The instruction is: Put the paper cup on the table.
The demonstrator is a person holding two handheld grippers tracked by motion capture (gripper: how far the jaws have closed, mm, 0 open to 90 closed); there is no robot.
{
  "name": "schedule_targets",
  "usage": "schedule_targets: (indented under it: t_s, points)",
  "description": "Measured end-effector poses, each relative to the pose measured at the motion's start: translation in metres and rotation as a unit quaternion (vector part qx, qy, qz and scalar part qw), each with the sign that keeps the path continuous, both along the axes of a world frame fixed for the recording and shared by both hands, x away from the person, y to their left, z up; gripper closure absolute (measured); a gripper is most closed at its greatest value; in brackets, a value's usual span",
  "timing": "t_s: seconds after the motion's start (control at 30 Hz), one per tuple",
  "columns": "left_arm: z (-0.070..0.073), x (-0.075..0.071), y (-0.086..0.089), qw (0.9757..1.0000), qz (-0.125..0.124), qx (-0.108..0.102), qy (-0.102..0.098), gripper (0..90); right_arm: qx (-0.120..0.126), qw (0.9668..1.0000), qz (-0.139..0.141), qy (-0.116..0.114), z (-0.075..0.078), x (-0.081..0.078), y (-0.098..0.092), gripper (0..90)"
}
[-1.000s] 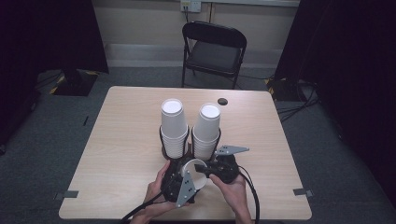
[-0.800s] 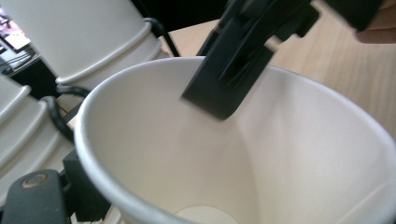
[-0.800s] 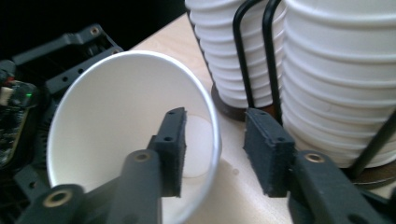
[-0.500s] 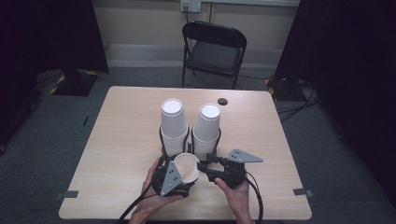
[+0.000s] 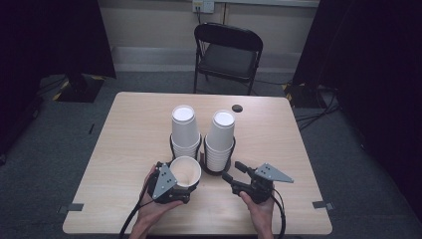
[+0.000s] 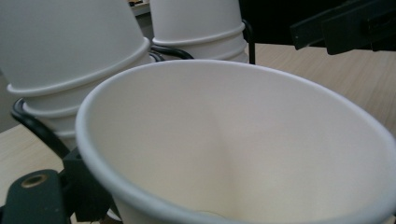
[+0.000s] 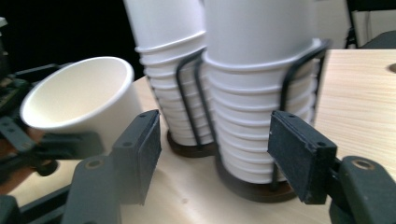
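A single white paper cup (image 5: 185, 171) (image 6: 243, 149) (image 7: 77, 95) is held mouth-up, slightly tilted, with my left gripper (image 5: 175, 186) shut on it near the table's front. Its left jaw shows in the lower corner of the left gripper view. Just behind stand two stacks of upside-down white cups, the left stack (image 5: 183, 130) (image 7: 168, 65) and the right stack (image 5: 220, 139) (image 7: 261, 88), each in a black wire holder. My right gripper (image 5: 233, 171) (image 7: 219, 156) is open and holds nothing. It points at the right stack's base, to the right of the held cup.
The light wooden table (image 5: 129, 129) has bare surface on both sides of the stacks. A small black round object (image 5: 237, 107) lies at the table's back. A black folding chair (image 5: 226, 55) stands beyond the far edge. Dark curtains flank the room.
The two grippers were together on the cup. The right gripper has let go and drawn away to the right, open. The left gripper has turned the cup mouth-up.
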State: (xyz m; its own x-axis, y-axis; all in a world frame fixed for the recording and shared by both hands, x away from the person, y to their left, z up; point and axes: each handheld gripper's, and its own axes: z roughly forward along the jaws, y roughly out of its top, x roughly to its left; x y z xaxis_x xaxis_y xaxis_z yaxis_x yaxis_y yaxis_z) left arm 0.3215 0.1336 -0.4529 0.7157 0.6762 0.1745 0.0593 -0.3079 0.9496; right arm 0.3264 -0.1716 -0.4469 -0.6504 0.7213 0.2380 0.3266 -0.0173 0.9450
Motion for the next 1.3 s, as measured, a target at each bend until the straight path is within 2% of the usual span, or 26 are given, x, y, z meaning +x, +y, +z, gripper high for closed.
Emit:
schedule_targets:
  t_s: [0.13, 0.2, 0.3, 0.43, 0.5, 0.6, 0.7, 0.83, 0.97, 1.03, 1.1, 1.17, 1.23, 1.27, 1.3]
  points:
    - [-0.001, 0.004, 0.010, 1.0000, 0.009, -0.002, 0.003, 10.7, 0.003, 0.9995, -0.031, -0.011, -0.007, 0.002, -0.007, 33.6]
    - [-0.001, 0.006, 0.015, 0.9998, 0.013, -0.015, 0.008, 10.7, -0.002, 0.9991, -0.041, -0.010, -0.011, 0.003, -0.010, 33.9]
    - [-0.002, 0.007, 0.021, 0.9995, 0.024, -0.018, 0.011, 10.8, -0.010, 0.9983, -0.058, -0.004, -0.015, 0.001, -0.013, 35.2]
    - [-0.004, 0.010, 0.030, 0.9989, 0.033, -0.028, 0.015, 10.8, -0.023, 0.9957, -0.088, -0.018, -0.023, -0.001, -0.019, 35.0]
    - [-0.003, 0.012, 0.035, 0.9986, 0.041, -0.029, 0.016, 10.8, -0.022, 0.9949, -0.097, -0.017, -0.028, 0.000, -0.022, 33.8]
    - [-0.002, 0.014, 0.042, 0.9981, 0.048, -0.032, 0.021, 10.8, -0.034, 0.9934, -0.108, -0.016, -0.034, 0.000, -0.026, 28.1]
    - [0.000, 0.015, 0.045, 0.9976, 0.058, -0.031, 0.021, 10.7, -0.042, 0.9919, -0.119, -0.015, -0.038, 0.000, -0.029, 18.1]
    - [0.003, 0.018, 0.052, 0.9958, 0.078, -0.041, 0.024, 10.7, -0.045, 0.9902, -0.130, -0.021, -0.042, -0.002, -0.034, 15.0]
    - [0.004, 0.024, 0.058, 0.9942, 0.091, -0.049, 0.029, 10.7, -0.046, 0.9902, -0.131, -0.016, -0.047, -0.001, -0.037, 18.5]
    - [0.004, 0.028, 0.062, 0.9933, 0.094, -0.058, 0.034, 10.7, -0.058, 0.9878, -0.144, -0.014, -0.048, 0.000, -0.034, 18.8]
    - [0.004, 0.032, 0.066, 0.9913, 0.105, -0.069, 0.039, 10.7, -0.063, 0.9871, -0.146, -0.021, -0.048, 0.000, -0.033, 18.6]
    - [0.005, 0.036, 0.069, 0.9900, 0.116, -0.071, 0.038, 10.6, -0.068, 0.9861, -0.150, -0.021, -0.047, -0.001, -0.032, 17.7]
    - [0.004, 0.038, 0.073, 0.9903, 0.120, -0.061, 0.036, 10.4, -0.066, 0.9862, -0.150, -0.027, -0.048, -0.002, -0.032, 14.8]
    - [0.004, 0.038, 0.074, 0.9892, 0.129, -0.060, 0.038, 10.3, -0.063, 0.9866, -0.148, -0.027, -0.048, -0.002, -0.033, 14.8]
    - [0.003, 0.040, 0.076, 0.9890, 0.127, -0.064, 0.042, 10.2, -0.062, 0.9865, -0.149, -0.029, -0.048, -0.003, -0.033, 14.7]
